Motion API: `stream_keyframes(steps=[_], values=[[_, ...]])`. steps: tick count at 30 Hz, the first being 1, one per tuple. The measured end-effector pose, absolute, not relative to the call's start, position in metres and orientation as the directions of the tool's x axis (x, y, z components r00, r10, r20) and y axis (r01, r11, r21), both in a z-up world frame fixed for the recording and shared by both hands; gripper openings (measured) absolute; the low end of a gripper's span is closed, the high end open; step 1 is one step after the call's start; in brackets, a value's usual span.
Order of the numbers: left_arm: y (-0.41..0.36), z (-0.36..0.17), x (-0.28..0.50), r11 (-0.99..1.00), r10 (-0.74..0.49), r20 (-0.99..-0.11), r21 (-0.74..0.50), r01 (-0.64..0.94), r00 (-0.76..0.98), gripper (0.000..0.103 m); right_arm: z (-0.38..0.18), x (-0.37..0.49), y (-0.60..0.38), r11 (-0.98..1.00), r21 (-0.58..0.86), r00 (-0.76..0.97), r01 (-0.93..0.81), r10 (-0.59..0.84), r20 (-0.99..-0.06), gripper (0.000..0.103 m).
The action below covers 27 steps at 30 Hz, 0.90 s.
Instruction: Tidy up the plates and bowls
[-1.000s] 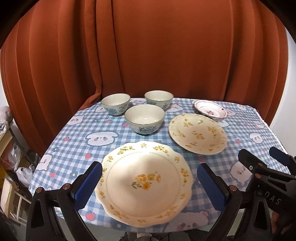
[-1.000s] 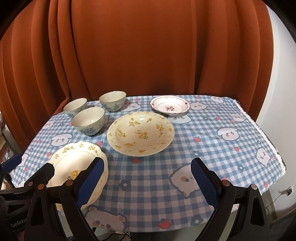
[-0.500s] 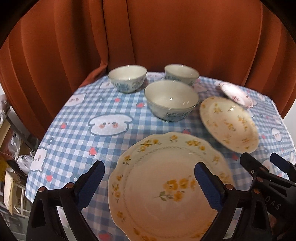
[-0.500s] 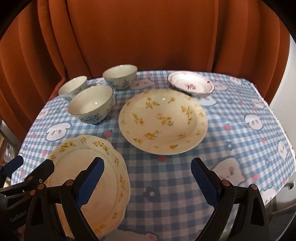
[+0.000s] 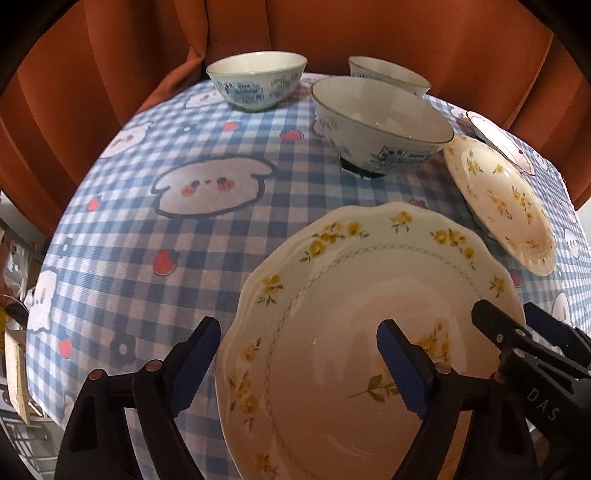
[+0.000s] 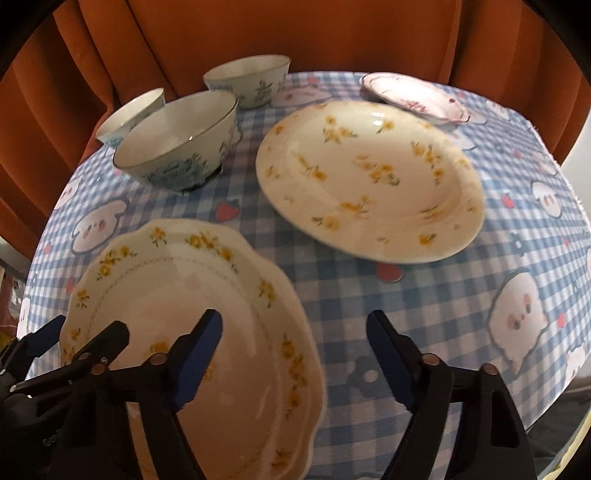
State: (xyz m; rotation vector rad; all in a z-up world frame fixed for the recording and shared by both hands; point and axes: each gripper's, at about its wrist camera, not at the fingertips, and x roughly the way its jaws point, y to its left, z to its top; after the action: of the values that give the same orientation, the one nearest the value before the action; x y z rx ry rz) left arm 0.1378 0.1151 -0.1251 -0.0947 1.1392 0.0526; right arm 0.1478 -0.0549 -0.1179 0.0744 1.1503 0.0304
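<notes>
A scalloped plate with yellow flowers lies at the table's near edge. My left gripper is open, low over its left rim, one finger on each side of the rim. My right gripper is open over the plate's right rim; it also shows in the left wrist view. Behind lie a round yellow-flowered plate, a small pink-patterned plate and three blue-patterned bowls: near, far left, far right.
The table wears a blue checked cloth with cartoon faces. An orange curtain hangs close behind it. The table's edges drop off at the left and right.
Both grippers have moved forward and down toward the scalloped plate, so it looms larger. Both stay open and nothing on the table has shifted.
</notes>
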Motion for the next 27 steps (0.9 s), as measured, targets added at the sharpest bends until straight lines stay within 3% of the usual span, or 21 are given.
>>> stream_keyframes(steps=[7,27], values=[[0.114,-0.130,0.144,0.997,-0.034,-0.925,-0.056,-0.047,0.379,0.080,-0.127,0.150,-0.042,0.996,0.092,0.342,-0.008,0.089,-0.936,0.062],[0.111,-0.123,0.139,0.995,-0.066,-0.935,-0.089,-0.052,0.349,0.080,-0.125,0.148,-0.039,0.999,0.048,0.266,-0.006,0.048,-0.963,0.062]])
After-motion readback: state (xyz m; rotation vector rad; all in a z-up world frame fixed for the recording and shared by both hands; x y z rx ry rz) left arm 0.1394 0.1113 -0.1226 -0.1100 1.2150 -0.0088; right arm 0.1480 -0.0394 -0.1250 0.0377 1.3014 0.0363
